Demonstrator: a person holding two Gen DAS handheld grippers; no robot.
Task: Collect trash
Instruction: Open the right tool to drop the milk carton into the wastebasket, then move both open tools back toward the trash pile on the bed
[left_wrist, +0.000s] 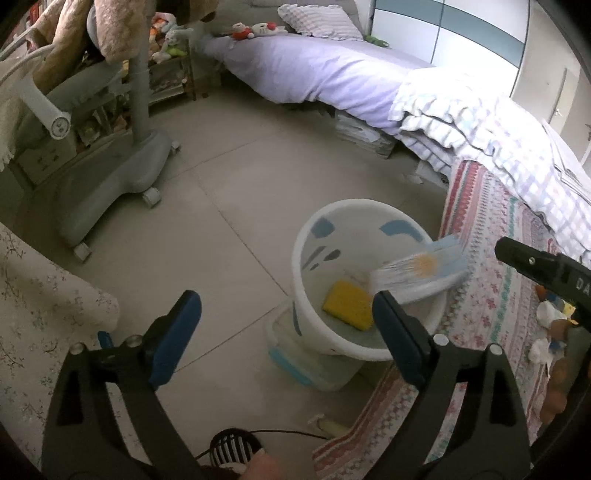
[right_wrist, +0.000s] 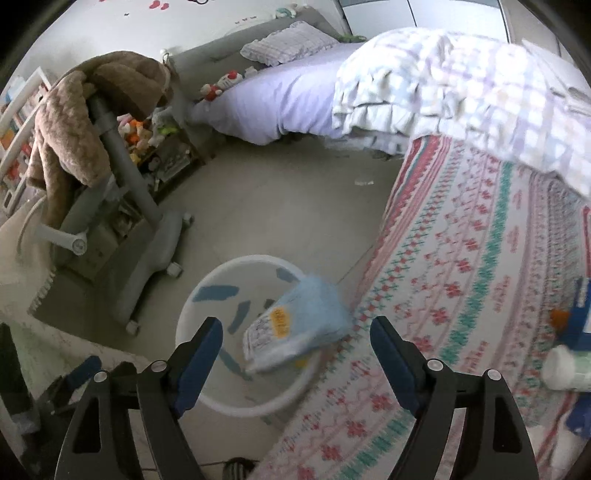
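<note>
A bedroom floor, seen from two hand-held grippers: the left gripper (left_wrist: 286, 317) hangs with its blue-padded jaws spread wide and nothing between the pads, and the right gripper (right_wrist: 295, 345) stands likewise open, its jaws apart and gripping nothing. Just ahead of both, a white waste bin (left_wrist: 314, 295) with blue markings stands on the pale tiled floor (left_wrist: 221, 206), its rim close against the edge of a patterned bedspread (right_wrist: 461, 277) in red, green and white. A light-blue packet (right_wrist: 299, 328) with an orange mark, motion-blurred, lies tilted across the bin's mouth — in the right wrist view it sits between and just beyond the two fingertips, touching neither; in the left wrist view it is just past the right-hand pad, over the far side of the rim. Whether it rests on the rim or is in the air cannot be told. A yellow sponge (left_wrist: 347, 304) lies at the bottom of the bin, between the left gripper's jaws as seen. Beyond the jaws stands a grey wheeled stand (left_wrist: 122, 177) draped with a brown blanket (right_wrist: 74, 122), and a bed with a lilac sheet (left_wrist: 314, 74) and a checked quilt (right_wrist: 461, 92). To the right of the right gripper's jaws, a white bottle (right_wrist: 569, 369) lies on the bedspread.
</note>
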